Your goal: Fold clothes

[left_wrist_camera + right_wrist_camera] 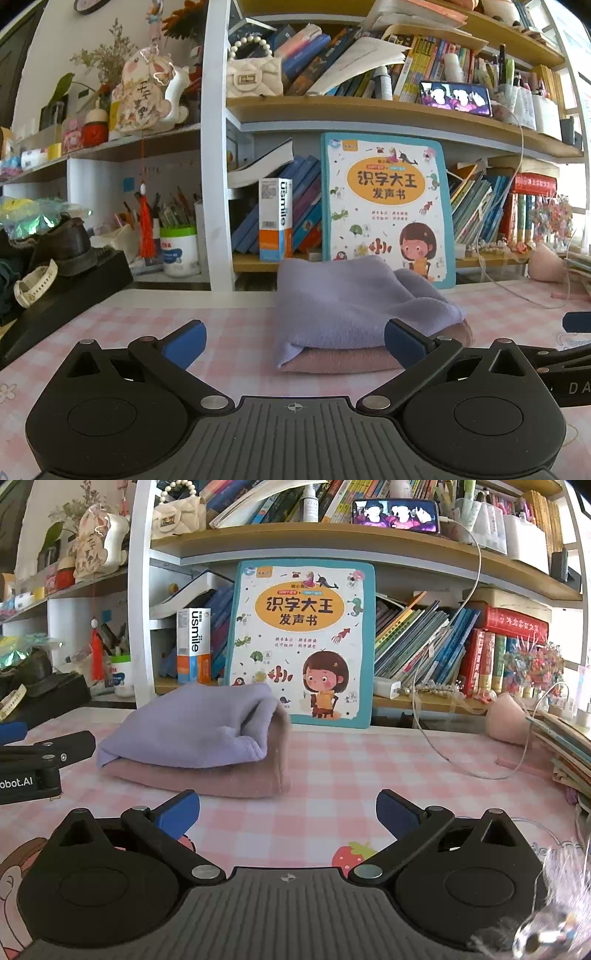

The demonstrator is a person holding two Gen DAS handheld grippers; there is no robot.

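On the pink checked tablecloth (369, 760), a folded lilac fleece cloth (192, 727) lies atop a folded dusty-pink cloth (207, 781), while the left gripper (294, 341) and right gripper (288, 812), both spread wide and empty, sit just short of the stack.

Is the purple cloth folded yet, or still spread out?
Folded: the purple cloth lies doubled in a compact bundle atop the folded pink cloth, its layered edges showing.

A picture book (301, 642) stands upright against the bookshelf (332, 541), its foot on the pink-checked surface (369, 768). Just left of it on the lower shelf stands a white-and-orange box (192, 646). A phone (395, 515) with a lit screen sits on the shelf above, and a white cable (436, 746) trails across the surface. A quilted bag (253, 75) rests higher up.
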